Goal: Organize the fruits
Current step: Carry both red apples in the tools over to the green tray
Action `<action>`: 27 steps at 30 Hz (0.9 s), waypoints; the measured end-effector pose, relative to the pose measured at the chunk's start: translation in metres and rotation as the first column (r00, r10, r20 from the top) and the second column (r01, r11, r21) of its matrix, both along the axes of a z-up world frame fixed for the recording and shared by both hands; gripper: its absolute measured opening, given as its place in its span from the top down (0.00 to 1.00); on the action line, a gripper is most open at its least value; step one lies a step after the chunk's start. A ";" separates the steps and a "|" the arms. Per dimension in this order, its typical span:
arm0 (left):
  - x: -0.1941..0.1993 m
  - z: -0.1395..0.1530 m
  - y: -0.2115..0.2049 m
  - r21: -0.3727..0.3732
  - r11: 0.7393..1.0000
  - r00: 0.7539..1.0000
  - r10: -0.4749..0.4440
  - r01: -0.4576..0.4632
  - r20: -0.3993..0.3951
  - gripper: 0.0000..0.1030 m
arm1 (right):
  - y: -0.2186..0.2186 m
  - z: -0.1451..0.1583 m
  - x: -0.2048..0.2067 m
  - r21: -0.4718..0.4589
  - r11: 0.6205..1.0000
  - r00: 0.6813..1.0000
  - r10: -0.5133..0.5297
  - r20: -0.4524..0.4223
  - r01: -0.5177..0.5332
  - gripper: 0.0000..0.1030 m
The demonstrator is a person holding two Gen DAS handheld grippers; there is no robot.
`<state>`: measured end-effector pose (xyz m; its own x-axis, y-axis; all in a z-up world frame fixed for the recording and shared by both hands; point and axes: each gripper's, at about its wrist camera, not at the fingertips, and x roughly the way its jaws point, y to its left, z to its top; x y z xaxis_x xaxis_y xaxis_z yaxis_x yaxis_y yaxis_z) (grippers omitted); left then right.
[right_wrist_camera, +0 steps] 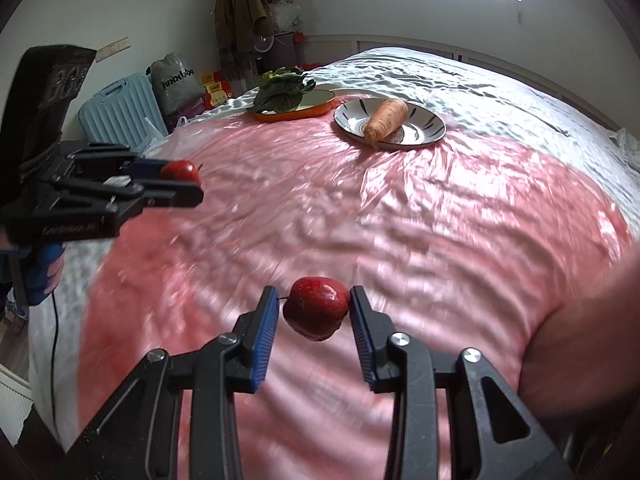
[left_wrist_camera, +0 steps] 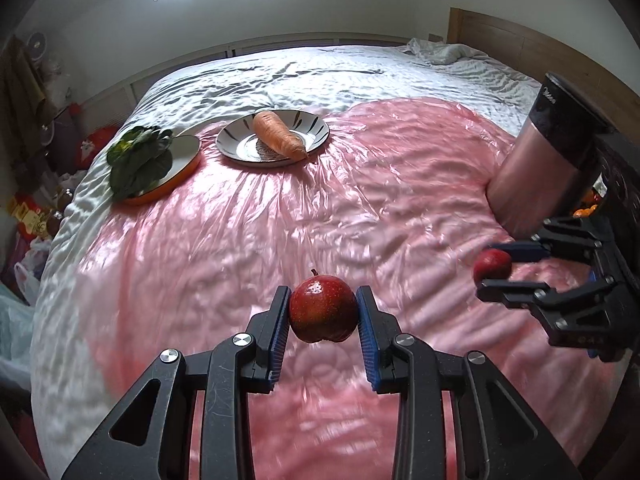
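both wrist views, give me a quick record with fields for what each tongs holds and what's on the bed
left tongs: shut on a dark red round apple, stem up
right tongs: shut on a second dark red apple, stem pointing sideways
surface: glossy pink plastic sheet over a white bed cover
striped white plate: holds an orange carrot
orange-rimmed dish: holds dark green leafy vegetables
other: pink metal cylinder with black top

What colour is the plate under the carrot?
The plate is white with black streaks, clearest in the right wrist view.
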<state>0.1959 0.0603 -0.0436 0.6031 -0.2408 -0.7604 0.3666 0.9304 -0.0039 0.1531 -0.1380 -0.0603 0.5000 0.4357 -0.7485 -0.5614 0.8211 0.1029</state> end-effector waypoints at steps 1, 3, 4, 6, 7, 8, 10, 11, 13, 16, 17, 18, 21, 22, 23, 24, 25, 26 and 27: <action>-0.005 0.002 0.001 0.001 1.000 1.000 0.004 -0.004 0.002 0.73 | -0.002 0.001 -0.009 -0.001 1.000 1.000 -0.002 -0.002 0.002 0.39; -0.016 0.005 0.001 0.003 1.000 1.000 0.014 -0.014 0.007 0.73 | -0.007 0.003 -0.024 0.003 1.000 1.000 -0.009 -0.008 0.009 0.39; -0.021 0.006 0.002 0.003 1.000 1.000 0.019 -0.019 0.007 0.73 | -0.011 0.005 -0.034 0.005 1.000 1.000 -0.012 -0.011 0.012 0.39; -0.034 0.008 0.002 0.005 1.000 1.000 0.023 -0.023 0.008 0.73 | -0.015 0.008 -0.047 0.003 1.000 1.000 -0.015 -0.010 0.015 0.39; -0.040 0.010 0.000 0.009 1.000 1.000 0.022 -0.023 0.012 0.73 | -0.020 0.011 -0.056 0.003 1.000 1.000 -0.018 -0.006 0.018 0.39; -0.049 0.011 -0.002 0.008 1.000 1.000 0.020 -0.020 0.014 0.73 | -0.023 0.014 -0.063 0.004 1.000 1.000 -0.021 -0.003 0.021 0.39; -0.062 0.014 -0.007 0.001 1.000 1.000 0.015 -0.015 0.017 0.73 | -0.030 0.018 -0.075 0.005 1.000 1.000 -0.027 0.002 0.027 0.39; -0.067 0.015 -0.010 -0.002 1.000 1.000 0.012 -0.012 0.019 0.73 | -0.033 0.020 -0.079 0.006 1.000 1.000 -0.030 0.004 0.030 0.39; -0.079 0.016 -0.017 -0.006 1.000 1.000 0.004 -0.004 0.020 0.73 | -0.042 0.024 -0.091 0.008 0.999 0.999 -0.040 0.011 0.039 0.39; -0.095 0.015 -0.029 -0.013 1.000 1.000 -0.006 0.006 0.016 0.73 | -0.056 0.029 -0.106 0.014 0.998 0.998 -0.060 0.018 0.060 0.39; -0.100 0.015 -0.033 -0.017 1.000 1.000 -0.010 0.010 0.013 0.73 | -0.061 0.030 -0.110 0.015 0.998 0.998 -0.067 0.021 0.067 0.39; -0.105 0.015 -0.038 -0.022 1.000 1.000 -0.014 0.014 0.012 0.73 | -0.064 0.031 -0.113 0.016 0.997 0.997 -0.071 0.022 0.071 0.39; -0.118 0.015 -0.053 -0.026 0.999 1.000 -0.030 0.030 0.007 0.73 | -0.081 0.032 -0.125 0.016 0.996 0.995 -0.091 0.029 0.091 0.39; -0.123 0.016 -0.059 -0.025 0.999 0.999 -0.036 0.037 0.008 0.73 | -0.088 0.033 -0.129 0.019 0.995 0.994 -0.102 0.031 0.101 0.39; -0.127 0.017 -0.065 -0.030 0.999 0.999 -0.043 0.043 0.008 0.73 | -0.093 0.034 -0.132 0.022 0.994 0.993 -0.110 0.033 0.109 0.39; -0.130 0.018 -0.071 -0.037 0.998 0.999 -0.048 0.049 0.008 0.73 | -0.102 0.034 -0.136 0.025 0.992 0.992 -0.123 0.034 0.122 0.39; -0.134 0.019 -0.078 -0.044 0.997 0.998 -0.056 0.056 0.007 0.73 | -0.107 0.034 -0.138 0.025 0.991 0.991 -0.130 0.035 0.129 0.39; -0.137 0.020 -0.084 -0.047 0.997 0.998 -0.062 0.063 0.008 0.73 | -0.114 0.034 -0.141 0.025 0.990 0.990 -0.137 0.036 0.136 0.39; -0.140 0.021 -0.092 -0.049 0.996 0.997 -0.070 0.071 0.010 0.73 | -0.121 0.035 -0.143 0.024 0.989 0.989 -0.145 0.039 0.144 0.39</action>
<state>0.0559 -0.0318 -0.0225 0.5898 -0.3201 -0.7414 0.4315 0.9010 -0.0457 0.0100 -0.2589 -0.0257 0.5886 0.3723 -0.7176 -0.4414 0.8917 0.1005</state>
